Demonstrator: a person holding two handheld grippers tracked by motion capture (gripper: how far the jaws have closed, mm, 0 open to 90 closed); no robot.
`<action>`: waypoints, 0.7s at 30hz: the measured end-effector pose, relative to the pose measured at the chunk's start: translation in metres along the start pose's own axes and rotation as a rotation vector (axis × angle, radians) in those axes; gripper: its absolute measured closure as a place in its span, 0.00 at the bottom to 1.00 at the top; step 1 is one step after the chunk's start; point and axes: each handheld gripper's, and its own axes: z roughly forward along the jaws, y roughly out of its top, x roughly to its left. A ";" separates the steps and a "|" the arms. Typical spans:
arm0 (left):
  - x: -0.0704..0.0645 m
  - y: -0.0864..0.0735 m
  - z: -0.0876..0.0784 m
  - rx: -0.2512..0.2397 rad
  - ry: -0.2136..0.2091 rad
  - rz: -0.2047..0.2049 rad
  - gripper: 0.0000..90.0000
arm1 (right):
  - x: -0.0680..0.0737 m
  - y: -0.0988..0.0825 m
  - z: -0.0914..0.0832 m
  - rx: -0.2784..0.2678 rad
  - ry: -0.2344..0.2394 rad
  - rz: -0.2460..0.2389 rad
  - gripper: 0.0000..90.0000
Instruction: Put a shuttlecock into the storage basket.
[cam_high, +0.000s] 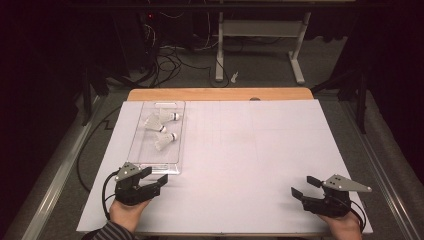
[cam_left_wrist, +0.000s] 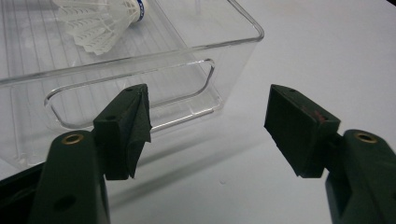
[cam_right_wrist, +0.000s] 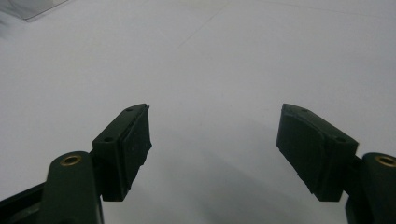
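A clear plastic tray (cam_high: 157, 161) lies on the white table sheet (cam_high: 240, 150) at the left, with two white shuttlecocks in it, one farther back (cam_high: 159, 120) and one nearer (cam_high: 162, 140). My left gripper (cam_high: 154, 176) rests just in front of the tray's near end, open and holding nothing. In the left gripper view the tray's end wall with its handle cut-out (cam_left_wrist: 140, 100) stands just beyond the jaws and a shuttlecock (cam_left_wrist: 100, 23) lies inside. My right gripper (cam_high: 306, 187) sits at the front right, open over bare sheet (cam_right_wrist: 210, 70).
A wooden table edge (cam_high: 220, 94) shows behind the sheet. Beyond it is a dark floor with cables (cam_high: 167, 62) and a white desk frame (cam_high: 260, 35). A person's hands (cam_high: 125, 212) hold the grippers at the near edge.
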 end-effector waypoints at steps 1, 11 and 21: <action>0.000 0.000 0.000 0.000 0.000 0.001 0.35 | 0.000 0.000 0.000 0.000 0.000 0.000 0.29; -0.001 -0.003 0.002 0.014 -0.001 -0.001 0.34 | 0.000 0.000 0.000 -0.002 -0.001 0.000 0.29; -0.001 -0.005 0.001 0.024 -0.006 -0.007 0.34 | 0.000 0.000 -0.001 -0.003 0.000 0.000 0.29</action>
